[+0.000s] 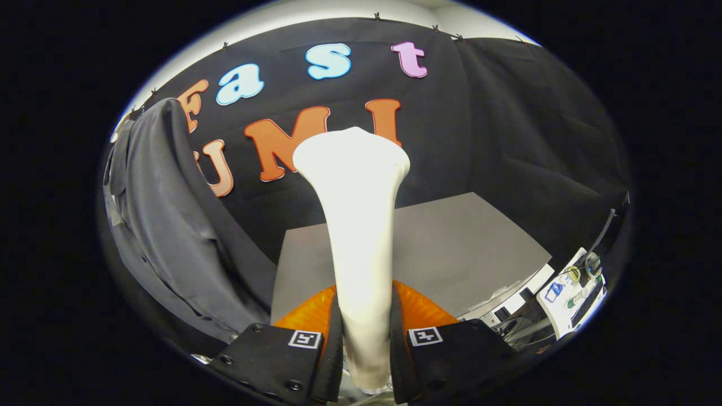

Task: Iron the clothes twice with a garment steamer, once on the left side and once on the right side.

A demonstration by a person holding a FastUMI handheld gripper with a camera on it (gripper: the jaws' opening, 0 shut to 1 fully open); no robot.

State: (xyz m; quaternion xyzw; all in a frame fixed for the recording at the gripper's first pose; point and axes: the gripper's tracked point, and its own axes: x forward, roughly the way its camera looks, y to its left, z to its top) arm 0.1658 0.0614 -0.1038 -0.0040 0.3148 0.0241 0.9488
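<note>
A white garment steamer stands upright between my fingers, its narrow handle pinched by both and its wide head flaring above them. My gripper is shut on that handle. A dark grey shirt hangs to the left of the steamer, draped in folds down past the left finger. The steamer head is apart from the shirt, well to its right.
A grey table lies beyond the fingers, behind the steamer. To the right of it, lower down, a white unit with small items and cables sits beside the table's edge.
</note>
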